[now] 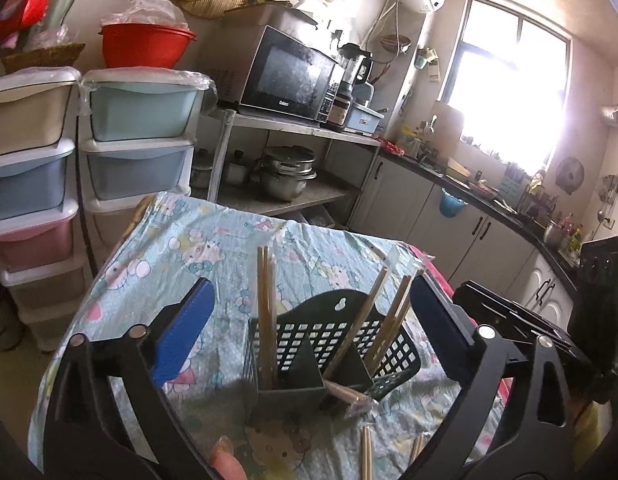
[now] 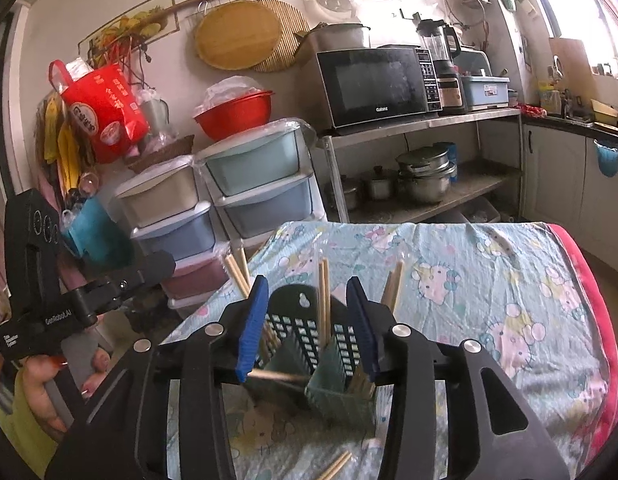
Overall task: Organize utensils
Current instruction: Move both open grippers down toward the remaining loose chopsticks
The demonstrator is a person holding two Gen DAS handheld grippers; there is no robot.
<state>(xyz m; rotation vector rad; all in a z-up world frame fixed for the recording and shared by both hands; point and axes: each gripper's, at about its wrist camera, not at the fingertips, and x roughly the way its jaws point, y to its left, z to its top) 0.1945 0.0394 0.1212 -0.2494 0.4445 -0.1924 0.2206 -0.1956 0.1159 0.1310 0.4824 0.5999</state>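
- Kitchen backdrop: microwave on a steel shelf, pastel drawer stacks, bright window; work surface is a table under a pale blue cartoon-print cloth (image 1: 197,248).
- Left wrist view: left gripper (image 1: 309,312) has its jaws spread wide and empty, blue pads either side of the dark green perforated plastic utensil holder (image 1: 329,344), touching nothing.
- Wooden chopsticks in clear sleeves (image 1: 266,312) stand upright in the holder's compartments; more lean at right.
- One sleeved pair lies across the holder's front, and loose chopsticks (image 1: 367,452) lie on the cloth in front of it.
- Right wrist view: right gripper (image 2: 309,320) has its jaws at a middling gap, nothing pinched; a chopstick looks mid-fall below the left pad, blurred.
- Holder sits just ahead, between the pads; a stray pair lies on the cloth near the bottom edge.
- Step, my read: dropping sticks into compartments.
- Do it well: release only once tips are inside a compartment, keep sticks near vertical, avoid nudging the light holder, then collect the loose ones.
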